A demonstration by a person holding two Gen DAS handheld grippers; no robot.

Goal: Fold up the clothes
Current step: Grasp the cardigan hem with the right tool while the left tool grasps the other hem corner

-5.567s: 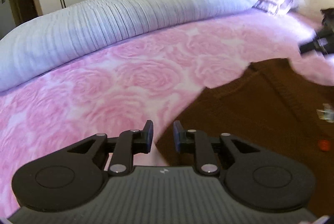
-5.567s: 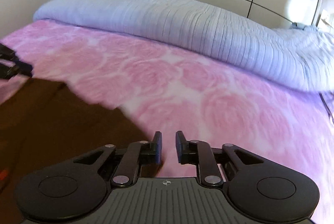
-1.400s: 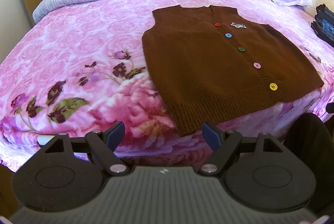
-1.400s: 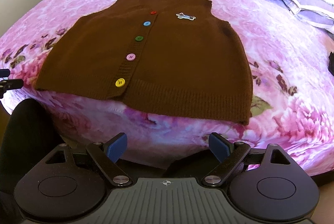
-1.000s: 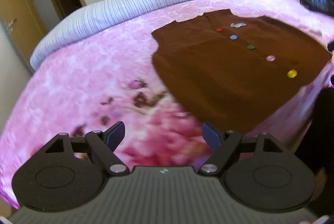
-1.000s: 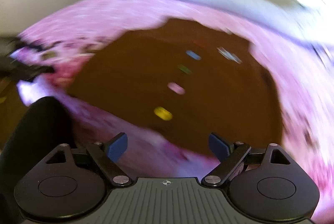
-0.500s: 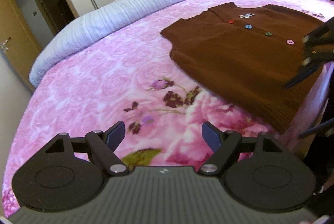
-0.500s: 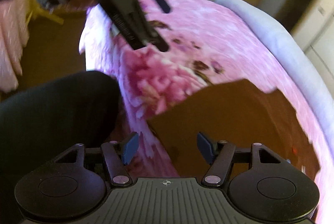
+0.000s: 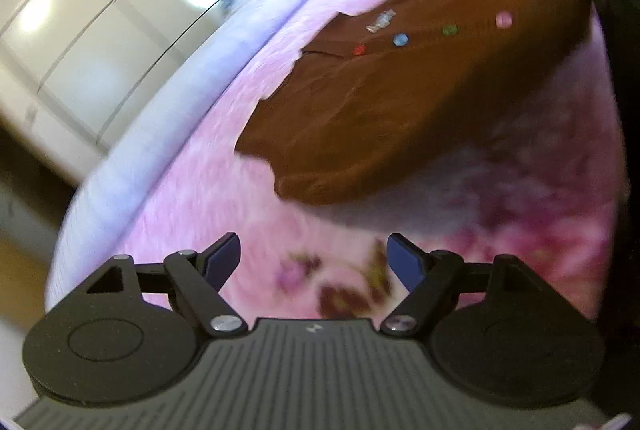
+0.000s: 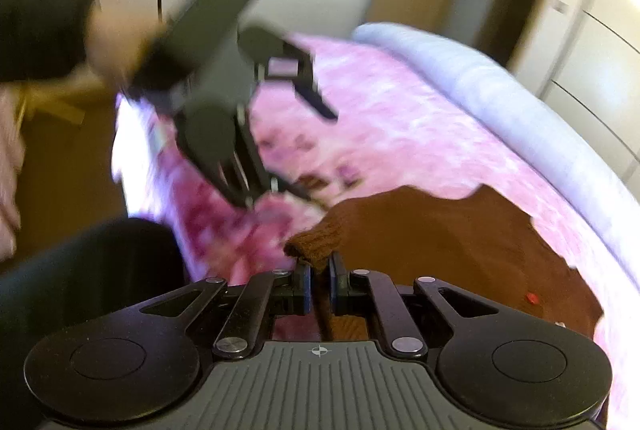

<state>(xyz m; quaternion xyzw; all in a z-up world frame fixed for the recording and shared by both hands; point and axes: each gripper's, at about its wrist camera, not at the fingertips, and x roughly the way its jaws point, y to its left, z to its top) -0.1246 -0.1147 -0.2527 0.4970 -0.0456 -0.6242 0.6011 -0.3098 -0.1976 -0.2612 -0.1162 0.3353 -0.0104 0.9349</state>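
Cardigan [image 9: 392, 117] lies flat on the pink blanket [image 9: 192, 197] ahead of your left gripper [image 9: 314, 260], whose fingers stand wide apart over the flowers. From your right gripper [image 10: 319, 286] you see its fingers clamped on the cardigan's ribbed corner, lifted slightly

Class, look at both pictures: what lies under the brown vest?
The brown vest lies on the pink floral bedspread. The right gripper pinches one hem corner. The bedspread beneath the vest is covered.
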